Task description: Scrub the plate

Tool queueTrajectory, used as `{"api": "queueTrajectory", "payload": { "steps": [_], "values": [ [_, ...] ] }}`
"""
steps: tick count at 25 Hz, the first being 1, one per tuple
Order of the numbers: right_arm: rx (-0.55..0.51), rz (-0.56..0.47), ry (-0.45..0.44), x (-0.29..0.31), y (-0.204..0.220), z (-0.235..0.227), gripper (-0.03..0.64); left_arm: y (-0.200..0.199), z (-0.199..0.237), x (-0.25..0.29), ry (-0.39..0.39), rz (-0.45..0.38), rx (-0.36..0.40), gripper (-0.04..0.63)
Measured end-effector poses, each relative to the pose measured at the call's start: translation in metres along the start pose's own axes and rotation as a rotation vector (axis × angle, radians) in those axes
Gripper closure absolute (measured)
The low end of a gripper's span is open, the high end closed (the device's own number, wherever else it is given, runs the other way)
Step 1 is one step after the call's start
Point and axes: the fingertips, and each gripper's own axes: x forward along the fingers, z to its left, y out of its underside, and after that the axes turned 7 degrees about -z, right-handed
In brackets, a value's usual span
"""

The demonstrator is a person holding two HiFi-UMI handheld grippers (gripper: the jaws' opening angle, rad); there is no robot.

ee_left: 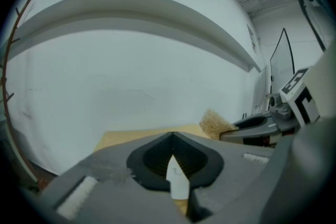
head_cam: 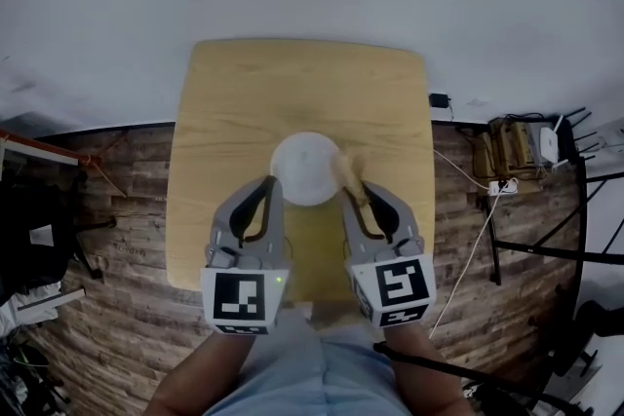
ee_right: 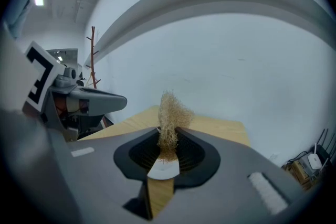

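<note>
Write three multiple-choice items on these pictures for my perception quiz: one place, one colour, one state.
1. Where is the round white plate? A mid-way across the light wooden table; B at its far corner; C on the floor.
2. What colour is the fibrous scrub pad? A tan; B blue; C black.
3. The right gripper has its fingers: A apart, empty; B shut on the scrub pad; C shut on a cup.
A, head view shows it central; A, straw-like fibres; B, fibres pinched between fingers.
</note>
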Motion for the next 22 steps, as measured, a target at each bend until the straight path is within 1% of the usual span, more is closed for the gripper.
{"api": "queueTrajectory", "payload": {
  "steps": [3, 13, 17, 22],
  "values": [
    [0.006, 0.041, -0.022, 0.014, 0.016, -0.004, 0.541, 0.016, 0.002, 0.011, -0.018, 0.049, -0.045, 0.575],
    [0.070, 0.178, -0.074, 0.059, 0.076, -0.011, 0.541, 0.092, 0.010, 0.030, -0.044, 0.217, -0.118, 0.575],
    [0.098, 0.248, -0.091, 0.075, 0.101, -0.006, 0.541, 0.123, 0.025, 0.034, -0.073, 0.290, -0.176, 0.575],
    [0.111, 0.308, -0.101, 0.079, 0.123, -0.007, 0.541, 0.142, 0.035, 0.043, -0.080, 0.314, -0.210, 0.574]
  ]
}}
